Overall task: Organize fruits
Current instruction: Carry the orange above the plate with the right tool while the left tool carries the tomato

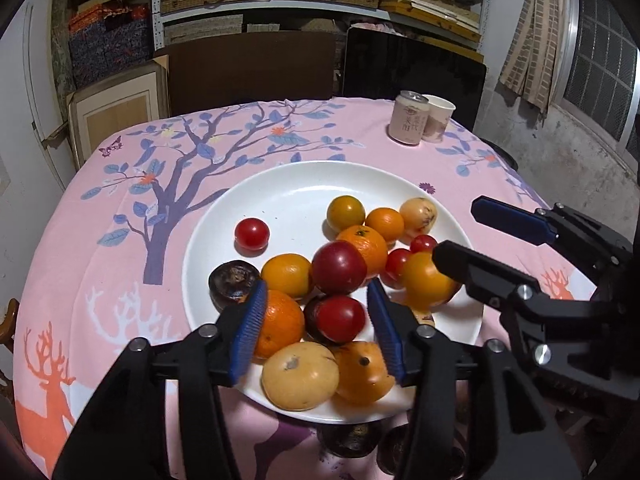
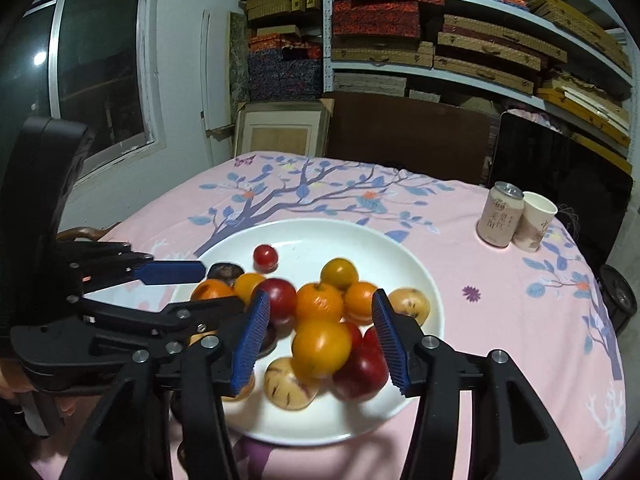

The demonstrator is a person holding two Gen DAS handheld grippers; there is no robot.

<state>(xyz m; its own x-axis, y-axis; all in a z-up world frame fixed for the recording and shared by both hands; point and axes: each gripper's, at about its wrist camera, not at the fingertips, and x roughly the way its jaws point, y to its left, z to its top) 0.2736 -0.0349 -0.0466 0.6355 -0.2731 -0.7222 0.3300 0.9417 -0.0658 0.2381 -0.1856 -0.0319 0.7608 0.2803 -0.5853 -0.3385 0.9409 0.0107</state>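
Your left gripper (image 1: pixel 318 332) hangs with jaws wide, gripping nothing, and a red tomato (image 1: pixel 340 323) sits right between the blue pads, an orange (image 1: pixel 280 328) just beside the left one. Your right gripper (image 2: pixel 320 340) is spread wide too, empty, with a yellow-orange tomato (image 2: pixel 321 347) between its pads and a dark red fruit (image 2: pixel 362 374) low by the right pad. Both hover over the heap on the white plate (image 1: pixel 288 192). Beyond the jaws, a lone cherry tomato (image 1: pixel 251 233) lies apart. Far off to the right on the pink tablecloth (image 1: pixel 100 220) a can (image 1: pixel 408 118) touches a paper cup (image 1: pixel 439 118).
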